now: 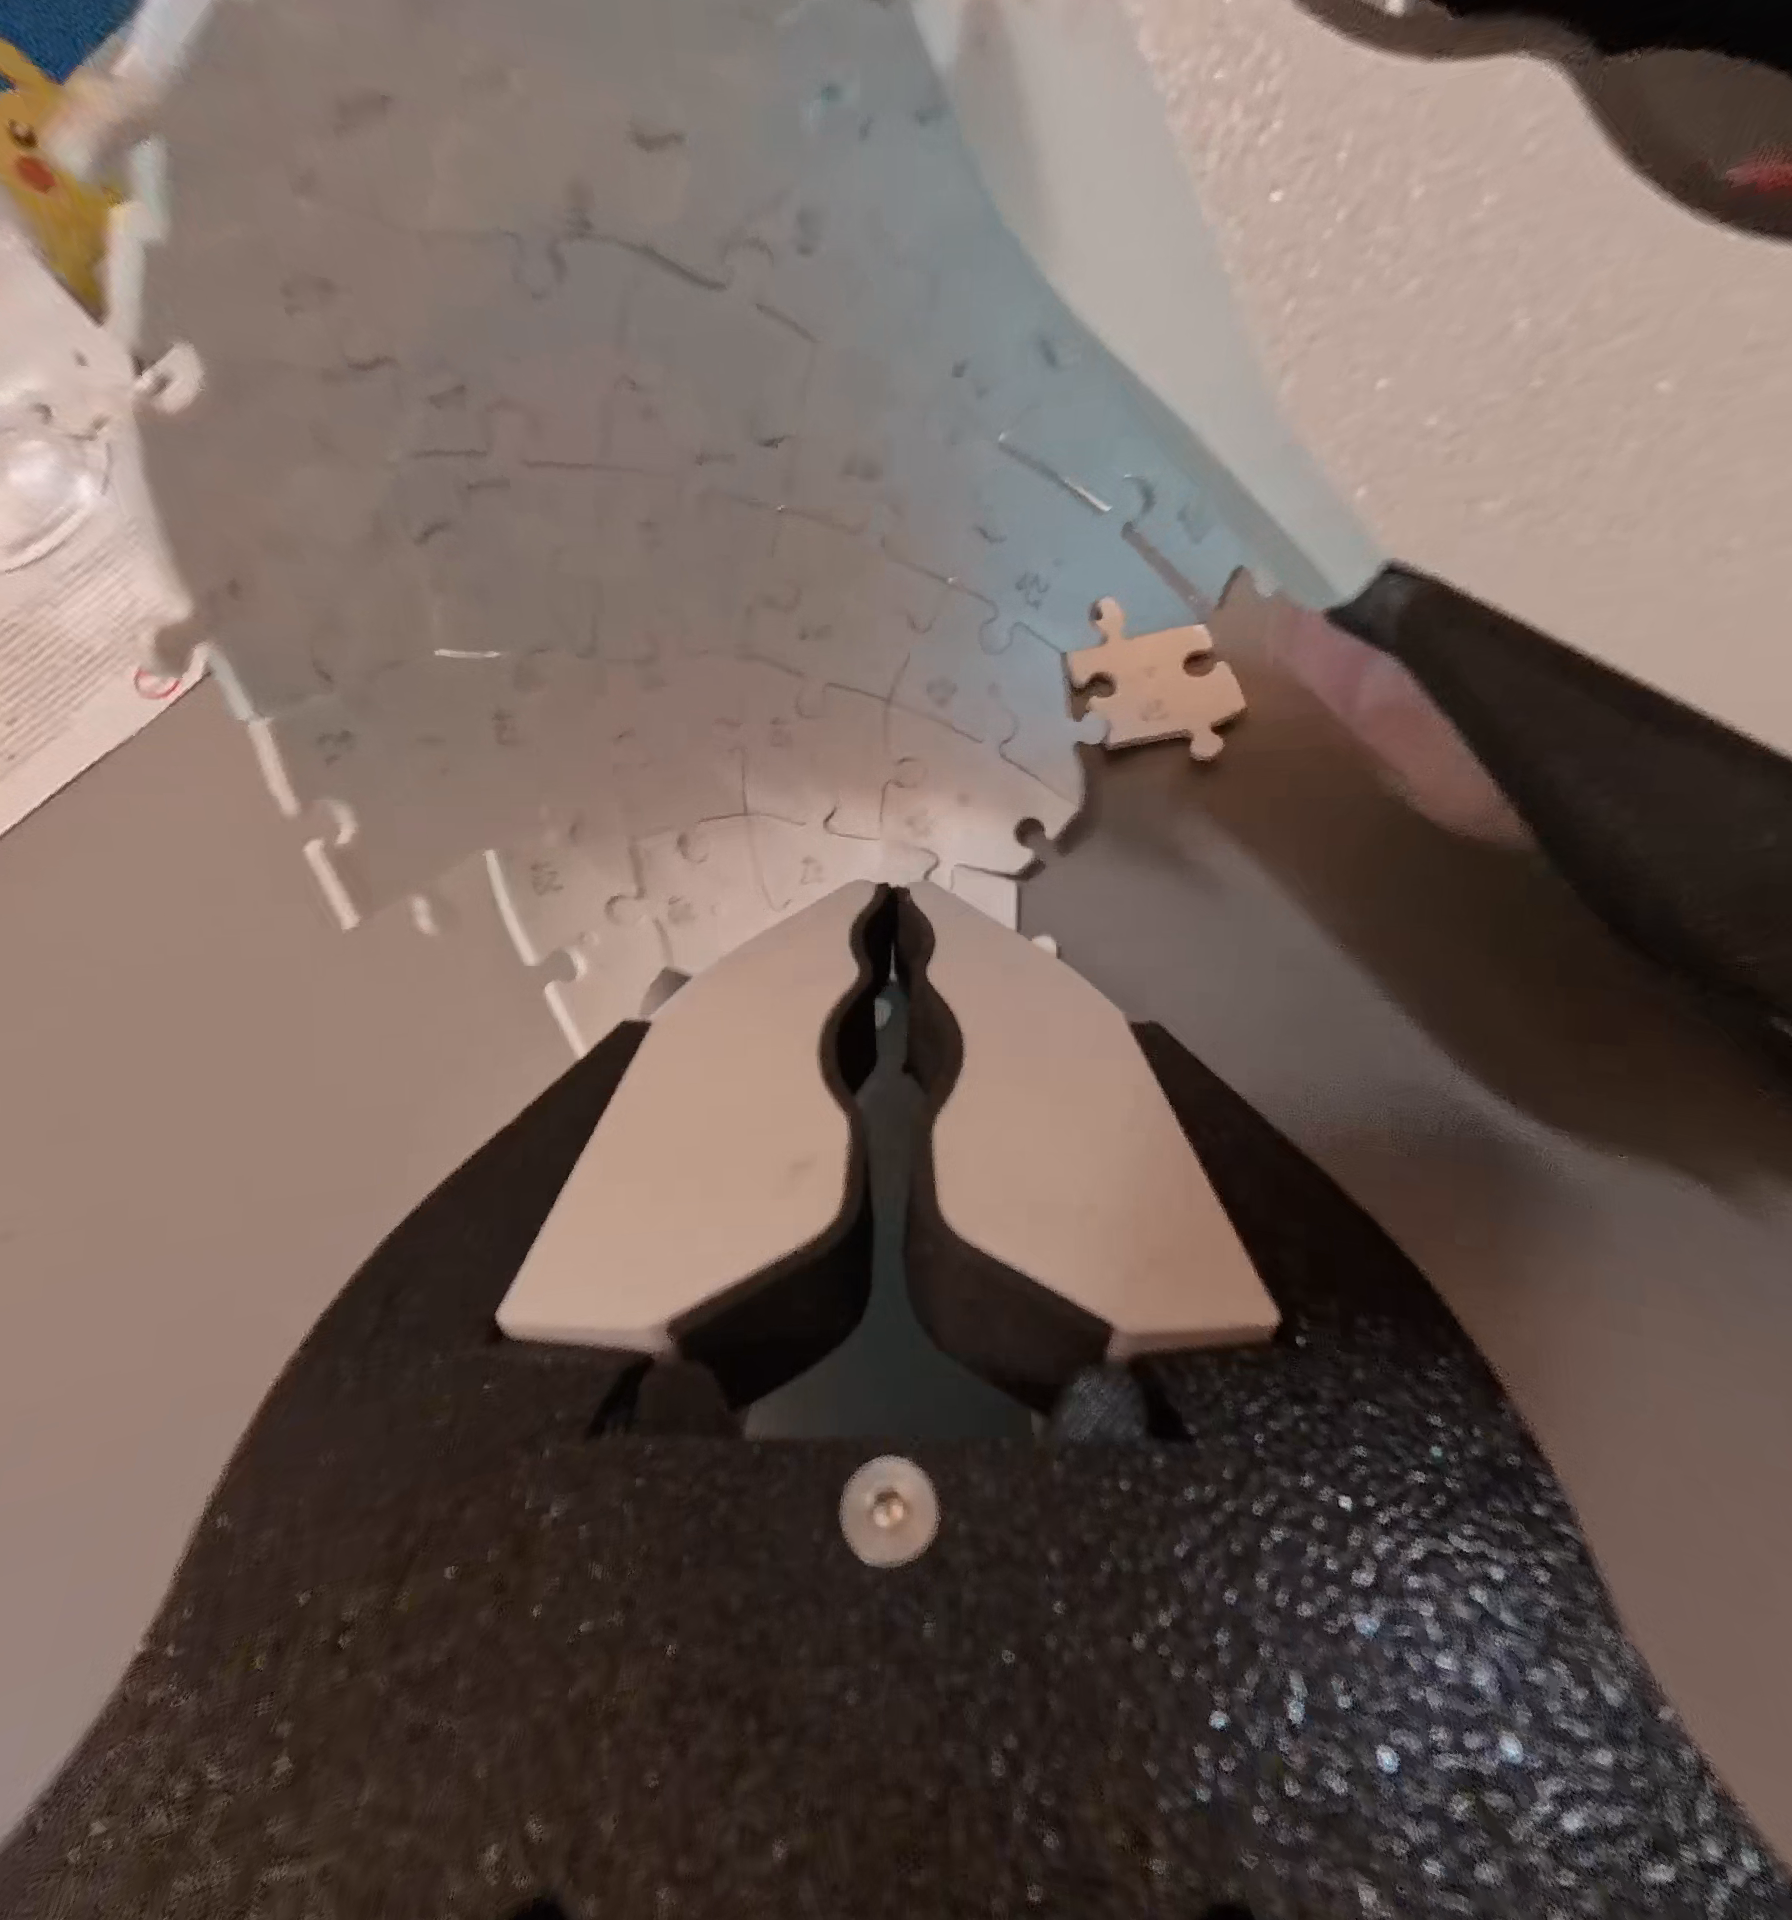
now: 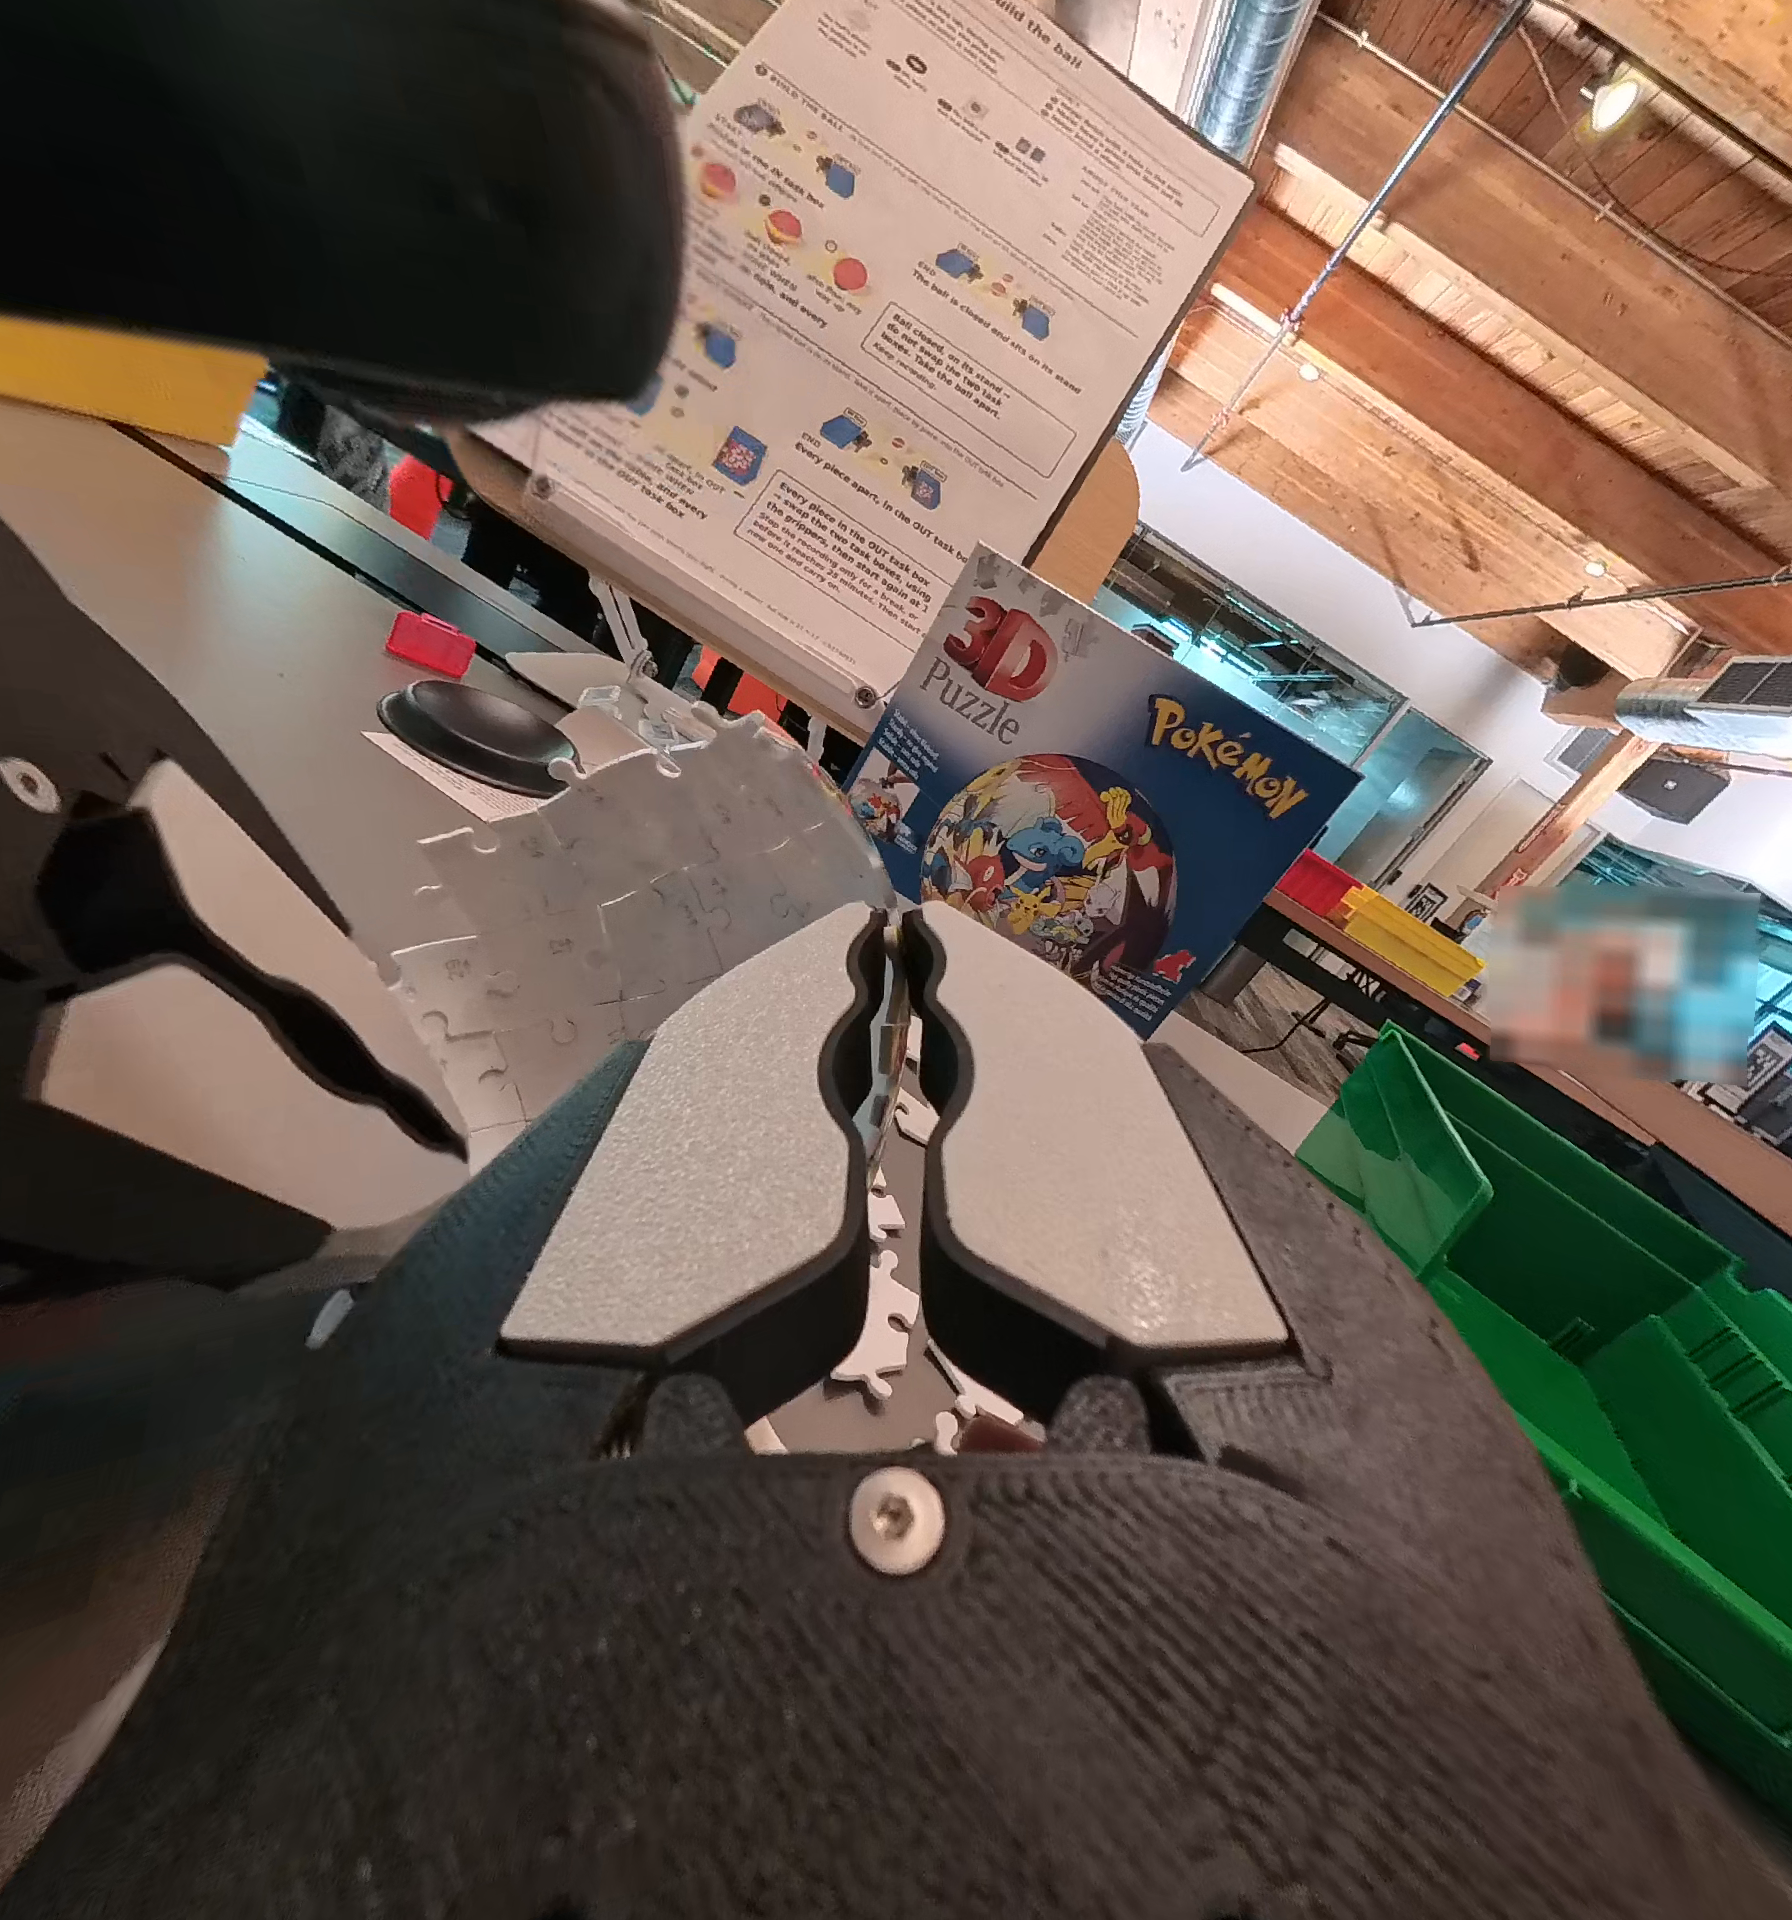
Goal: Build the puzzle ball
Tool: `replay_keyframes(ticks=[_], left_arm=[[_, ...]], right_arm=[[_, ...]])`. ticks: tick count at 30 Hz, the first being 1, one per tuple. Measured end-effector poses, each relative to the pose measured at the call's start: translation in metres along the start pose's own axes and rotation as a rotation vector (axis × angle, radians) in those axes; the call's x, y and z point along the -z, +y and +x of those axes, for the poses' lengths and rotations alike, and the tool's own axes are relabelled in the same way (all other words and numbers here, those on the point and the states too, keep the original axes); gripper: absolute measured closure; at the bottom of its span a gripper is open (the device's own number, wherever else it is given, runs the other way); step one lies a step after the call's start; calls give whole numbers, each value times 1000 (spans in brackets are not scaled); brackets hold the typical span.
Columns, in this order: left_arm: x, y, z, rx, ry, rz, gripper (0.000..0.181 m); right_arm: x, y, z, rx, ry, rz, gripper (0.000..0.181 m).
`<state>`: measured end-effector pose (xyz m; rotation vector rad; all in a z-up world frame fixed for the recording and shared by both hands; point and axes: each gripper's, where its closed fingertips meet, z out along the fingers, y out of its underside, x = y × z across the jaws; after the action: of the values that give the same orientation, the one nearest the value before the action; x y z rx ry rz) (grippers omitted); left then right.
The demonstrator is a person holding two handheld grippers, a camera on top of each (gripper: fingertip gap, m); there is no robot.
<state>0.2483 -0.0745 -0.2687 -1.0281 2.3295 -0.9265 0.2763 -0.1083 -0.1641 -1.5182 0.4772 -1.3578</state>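
Note:
The partly built puzzle ball (image 1: pixel 601 540) is a curved shell of joined pieces, grey inner side towards me. My left gripper (image 1: pixel 890 904) is shut on its lower edge and holds it up. My right gripper (image 1: pixel 1230 634) comes in blurred from the right, shut on a single puzzle piece (image 1: pixel 1157 681) that touches the shell's right edge. In the right wrist view, the right gripper (image 2: pixel 897 925) pinches that piece (image 2: pixel 887 1039) edge-on. The shell (image 2: pixel 643 883) is just left of it, and the left gripper (image 2: pixel 435 1127) is at the far left.
The blue puzzle box (image 2: pixel 1100 831) stands behind the shell. An instruction sheet (image 2: pixel 871 312) stands behind that. A black round stand (image 2: pixel 476 727) and a red block (image 2: pixel 430 634) sit on the table. Green bins (image 2: pixel 1598 1299) are at right. Loose pieces (image 2: pixel 887 1278) lie below. A clear plastic dish (image 1: pixel 19 488) sits at left. The gap from one gripper's tips to the other's is roughly 11 cm.

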Motion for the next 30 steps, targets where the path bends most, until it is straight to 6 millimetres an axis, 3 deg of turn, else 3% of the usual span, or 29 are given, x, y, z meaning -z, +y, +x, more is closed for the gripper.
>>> replay_keyframes(ticks=[4,10,23,30], left_arm=[[6,1,-1,39,3,4,181],[-5,0,-3,40,-13,-28,181],[-6,0,-2,82,-23,-25,181],[4,-7,-8,155,-49,48,181]], right_arm=[[0,0,0,2,0,-1,178],[2,-2,-3,5,-4,3,178],[13,-4,-4,12,36,-24,177],[18,-6,-5,36,54,-30,178]])
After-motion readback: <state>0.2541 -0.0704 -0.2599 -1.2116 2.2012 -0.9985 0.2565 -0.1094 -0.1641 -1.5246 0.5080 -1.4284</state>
